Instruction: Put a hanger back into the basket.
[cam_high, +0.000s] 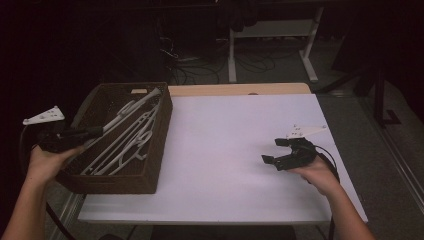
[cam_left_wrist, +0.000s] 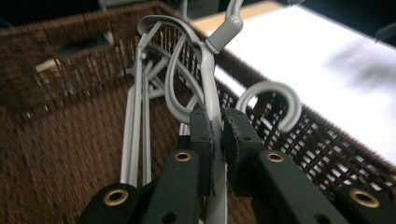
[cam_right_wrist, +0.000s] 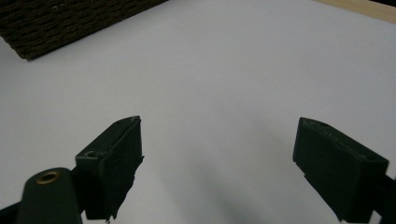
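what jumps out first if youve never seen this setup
The dark wicker basket at the table's left, full of pale grey hangers. The left gripper is clamped on one raised hanger, whose hook end rises over the basket's far corner. Over the bare white table on the right, the right gripper hovers with its jaws wide and nothing between them.

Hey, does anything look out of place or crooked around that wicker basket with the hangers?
One thing stands out: a grey hanger sits tilted, its far end raised over the basket rim rather than lying flat with the other hangers. That is because the left gripper is clamped on its bar. Nothing looks spilled or broken.
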